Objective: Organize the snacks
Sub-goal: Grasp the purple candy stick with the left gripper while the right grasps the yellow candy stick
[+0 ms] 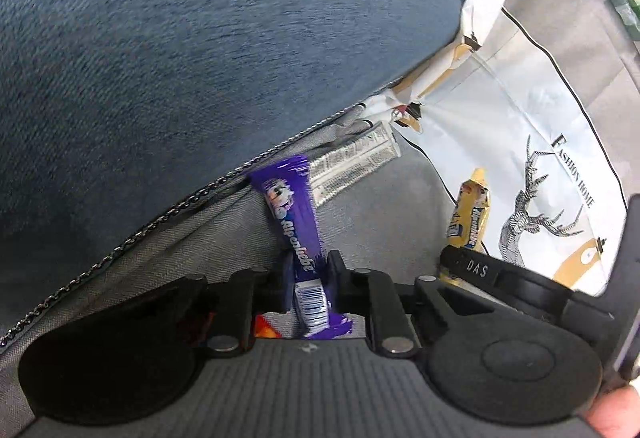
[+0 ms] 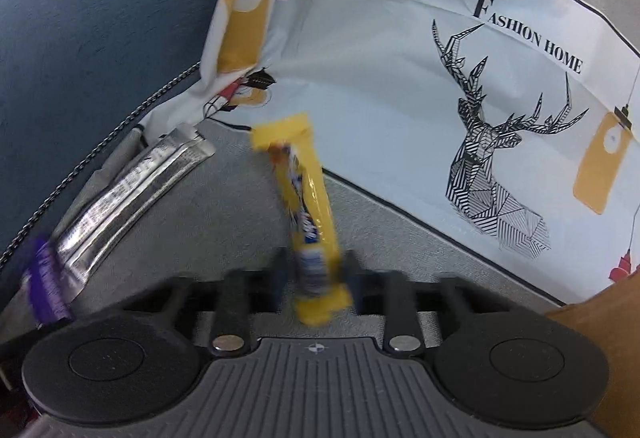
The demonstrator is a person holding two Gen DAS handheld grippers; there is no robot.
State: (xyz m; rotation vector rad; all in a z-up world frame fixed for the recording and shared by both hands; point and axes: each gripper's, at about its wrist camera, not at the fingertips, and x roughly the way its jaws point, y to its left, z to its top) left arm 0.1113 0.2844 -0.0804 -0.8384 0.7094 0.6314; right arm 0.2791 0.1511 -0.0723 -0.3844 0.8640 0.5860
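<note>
Left gripper [image 1: 310, 280] is clamped on a purple candy stick [image 1: 298, 234], fingers closed tight against its sides near the barcode end; the stick stands nearly upright, top tilted slightly away, printed "Alpenliebe". Right gripper [image 2: 316, 278] is closed the same way on a yellow candy stick [image 2: 308, 206], gripped near the lower end, top leaning toward the deer cushion [image 2: 440, 86]; that frame is motion-blurred, so the label isn't readable there. Landmark is the white deer cushion, printed "FASHION HOME". Both sticks are held over the gray sofa seat [image 2: 224, 222] in front of the cushion, neither touching it. A silver foil packet [image 2: 132, 190] lies flat on the seat beside the cushion's lower corner, tucked against the blue cushion [image 2: 92, 38] with the chain trim. In the left wrist view the silver packet [image 1: 352, 162] sits just behind the purple stick, and the yellow stick [image 1: 470, 214] shows in front of the deer cushion [image 1: 520, 110]. In the right wrist view the purple stick [image 2: 46, 278] sits at the packet's near end, far from the deer cushion. Small orange item [image 1: 266, 328] under the left gripper, can't identify.
</note>
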